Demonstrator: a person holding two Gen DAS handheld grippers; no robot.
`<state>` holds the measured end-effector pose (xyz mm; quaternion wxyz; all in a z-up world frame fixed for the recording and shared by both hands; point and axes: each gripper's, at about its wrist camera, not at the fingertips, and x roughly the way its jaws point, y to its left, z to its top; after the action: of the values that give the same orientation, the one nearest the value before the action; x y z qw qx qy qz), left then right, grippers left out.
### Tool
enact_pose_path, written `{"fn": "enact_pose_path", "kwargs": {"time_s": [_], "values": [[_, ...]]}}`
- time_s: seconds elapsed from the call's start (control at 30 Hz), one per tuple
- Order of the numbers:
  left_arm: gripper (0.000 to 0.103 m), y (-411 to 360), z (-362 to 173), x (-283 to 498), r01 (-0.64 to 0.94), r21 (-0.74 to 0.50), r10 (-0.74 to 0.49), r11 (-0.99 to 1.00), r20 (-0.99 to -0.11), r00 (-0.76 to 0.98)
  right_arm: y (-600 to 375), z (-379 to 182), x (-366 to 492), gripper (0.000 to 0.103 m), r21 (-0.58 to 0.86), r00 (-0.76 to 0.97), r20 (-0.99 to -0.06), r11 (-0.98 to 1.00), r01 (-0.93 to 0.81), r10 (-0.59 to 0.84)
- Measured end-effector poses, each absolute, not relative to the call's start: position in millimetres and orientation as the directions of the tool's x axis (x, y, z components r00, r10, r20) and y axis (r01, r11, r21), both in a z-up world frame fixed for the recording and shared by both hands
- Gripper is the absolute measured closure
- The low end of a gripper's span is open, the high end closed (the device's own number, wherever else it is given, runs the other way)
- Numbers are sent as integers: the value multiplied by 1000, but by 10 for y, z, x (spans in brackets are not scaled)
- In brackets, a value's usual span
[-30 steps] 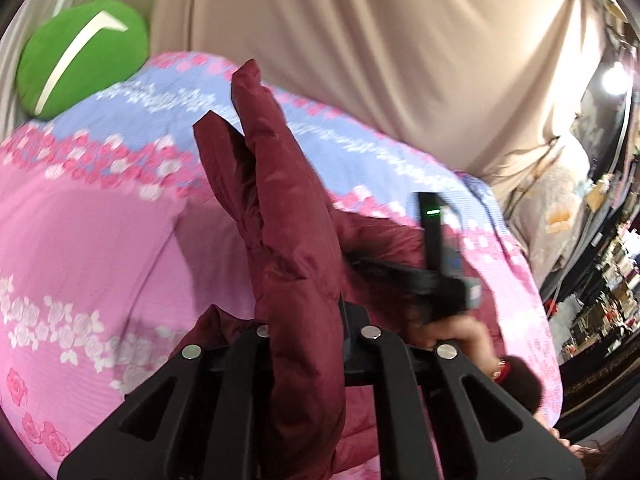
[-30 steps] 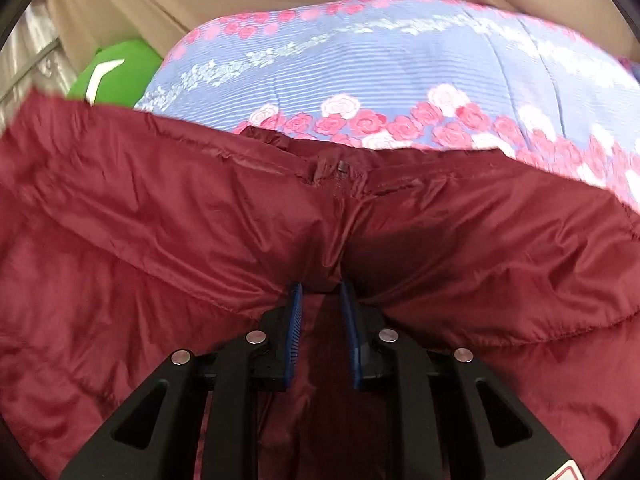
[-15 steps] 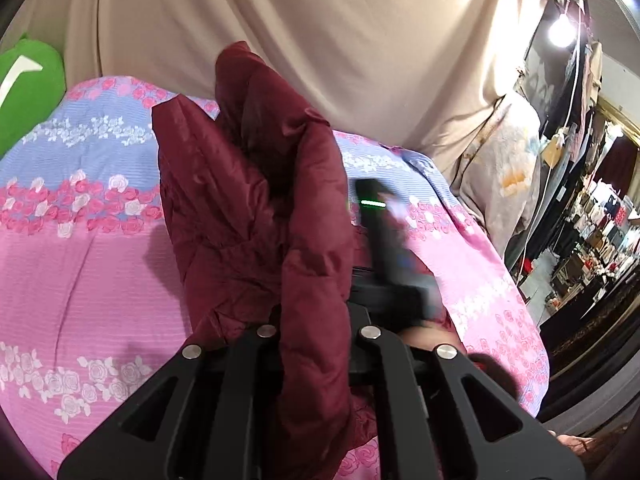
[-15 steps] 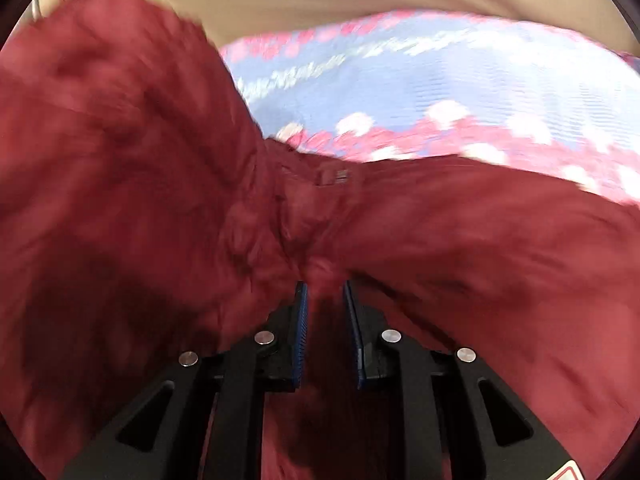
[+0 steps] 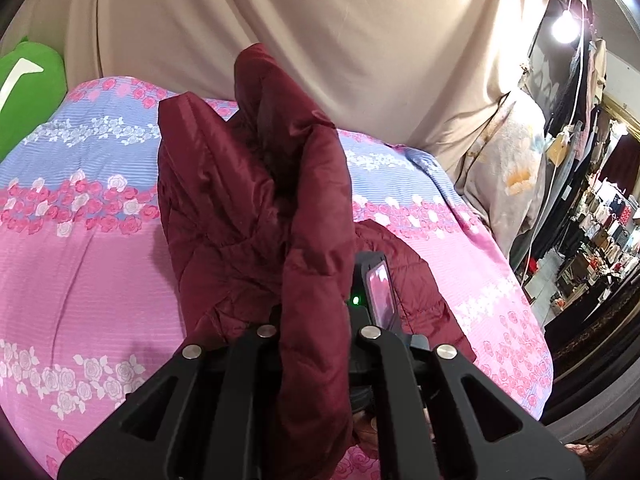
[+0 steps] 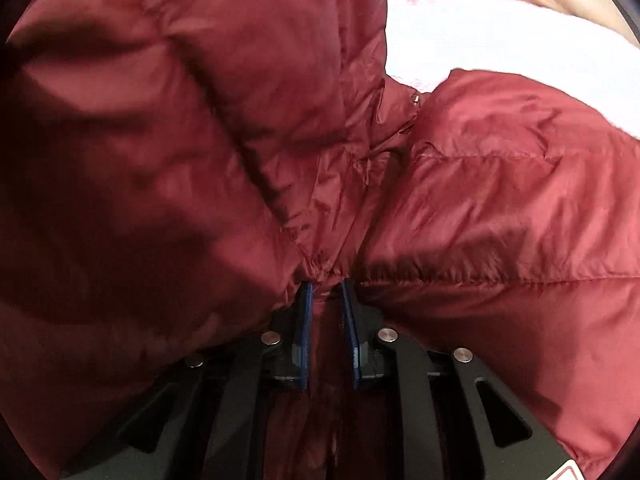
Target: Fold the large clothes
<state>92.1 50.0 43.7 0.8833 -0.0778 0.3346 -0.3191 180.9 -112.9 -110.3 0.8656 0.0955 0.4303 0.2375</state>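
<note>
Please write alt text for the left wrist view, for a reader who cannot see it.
The left gripper is shut on a dark red puffy jacket, lifting a bunch of it above a pink and blue floral bedspread. Behind hangs a beige cloth; a green cushion sits at far left.

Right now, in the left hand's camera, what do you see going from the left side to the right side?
Green plush pillow with a white stripe → puffy dark red quilted jacket held up over the pink and blue flowered bedspread → pale floral blanket hanging past the bed's edge → cluttered shop shelves.
</note>
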Motion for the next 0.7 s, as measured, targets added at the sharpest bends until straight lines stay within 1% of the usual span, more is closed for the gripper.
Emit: {"fn": "enact_pose_path", "kwargs": {"time_s": [0.13,0.27,0.4,0.47,0.53,0.57,0.63,0.7], "values": [[94,504,464,913,508,-355,-616,785,-541,573,-1321,-997,1696,87,440,485,-701,853,-282,522],[94,543,517,893,505,-352,-612,788,-536,582,-1422,-828,1271,87,410,482,-706,855,-319,519],[94,484,539,921,513,-370,-629,775,-530,569,-1342,-1043,1162,87,426,444,-727,851,-309,525],[94,393,537,917,523,-361,-631,772,-538,559,-1287,-1066,1188,90,432,448,-716,845,-316,535],[94,286,538,902,540,-352,-636,765,-544,547,-1307,-1049,1124,91,451,446,-708,837,-310,547],[94,220,539,893,550,-348,-641,759,-545,540,-1417,-1019,1091,91,484,442,-694,823,-297,568],[94,82,532,869,573,-329,-645,751,-554,527,-1789,-895,960,91,513,486,-666,821,-252,566],[94,-45,513,856,591,-317,-649,741,-563,512,-2192,-779,806,91,479,575,-653,857,-191,493]]}}
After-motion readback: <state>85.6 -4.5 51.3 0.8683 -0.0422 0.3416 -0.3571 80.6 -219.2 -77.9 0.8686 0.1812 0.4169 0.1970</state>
